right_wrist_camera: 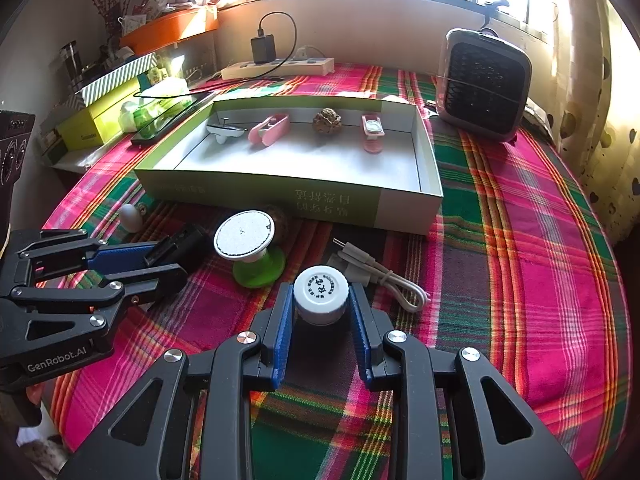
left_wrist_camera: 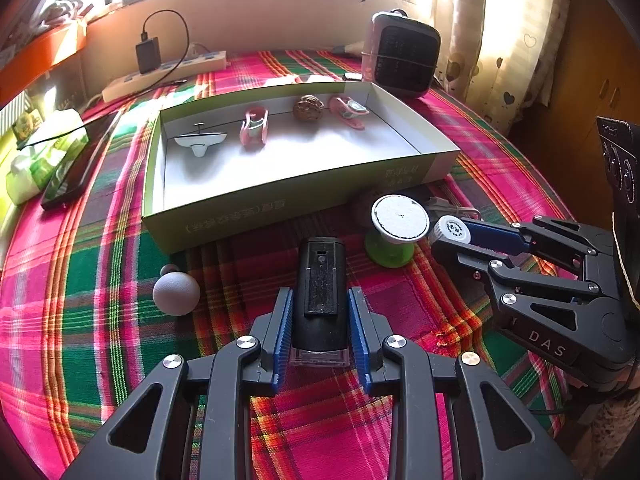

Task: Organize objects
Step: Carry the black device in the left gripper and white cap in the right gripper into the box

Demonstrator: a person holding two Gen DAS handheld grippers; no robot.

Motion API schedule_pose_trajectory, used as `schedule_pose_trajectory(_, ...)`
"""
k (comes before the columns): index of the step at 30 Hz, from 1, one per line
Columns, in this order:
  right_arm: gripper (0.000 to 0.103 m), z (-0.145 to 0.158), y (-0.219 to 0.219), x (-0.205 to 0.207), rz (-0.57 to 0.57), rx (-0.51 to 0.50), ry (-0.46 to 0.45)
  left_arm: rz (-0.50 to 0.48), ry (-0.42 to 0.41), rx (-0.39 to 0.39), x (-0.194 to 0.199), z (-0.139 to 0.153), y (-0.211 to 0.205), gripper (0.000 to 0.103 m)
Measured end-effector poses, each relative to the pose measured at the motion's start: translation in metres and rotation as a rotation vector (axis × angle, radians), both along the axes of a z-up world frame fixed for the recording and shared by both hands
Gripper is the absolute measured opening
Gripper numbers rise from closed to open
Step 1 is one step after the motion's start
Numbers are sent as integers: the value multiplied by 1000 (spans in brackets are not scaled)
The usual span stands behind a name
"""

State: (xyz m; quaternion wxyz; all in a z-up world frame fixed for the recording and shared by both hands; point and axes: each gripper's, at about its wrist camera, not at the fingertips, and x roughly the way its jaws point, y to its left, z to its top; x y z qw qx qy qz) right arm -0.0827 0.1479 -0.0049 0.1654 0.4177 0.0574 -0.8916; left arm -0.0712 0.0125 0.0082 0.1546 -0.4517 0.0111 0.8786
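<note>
My left gripper [left_wrist_camera: 320,296] is shut on a black oblong device [left_wrist_camera: 320,280] that lies on the plaid cloth, blue pads against both its sides. My right gripper [right_wrist_camera: 321,292] is shut on a small white capped bottle [right_wrist_camera: 321,294], which also shows at the right of the left wrist view as the bottle [left_wrist_camera: 452,230]. Behind them lies an open green-and-white box [left_wrist_camera: 280,196] holding a white boat-shaped piece [left_wrist_camera: 200,142], a pink clip [left_wrist_camera: 254,126], a walnut [left_wrist_camera: 308,107] and another pink clip [left_wrist_camera: 348,110]. A green-footed white disc stand [left_wrist_camera: 400,224] stands between the grippers.
A grey ball [left_wrist_camera: 176,292] rests left of the black device, and a white egg shape [right_wrist_camera: 130,216] sits near the box corner. A coiled white cable [right_wrist_camera: 384,276] lies right of the bottle. A fan heater [right_wrist_camera: 484,84], a power strip [right_wrist_camera: 280,67] and a phone [left_wrist_camera: 76,164] line the back.
</note>
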Motion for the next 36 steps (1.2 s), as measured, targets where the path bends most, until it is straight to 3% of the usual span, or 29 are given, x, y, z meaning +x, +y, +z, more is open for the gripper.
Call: schedule_pose_trajectory(36, 29, 14, 2, 6, -8, -25, 34, 30, 47, 12, 8, 13, -11, 25)
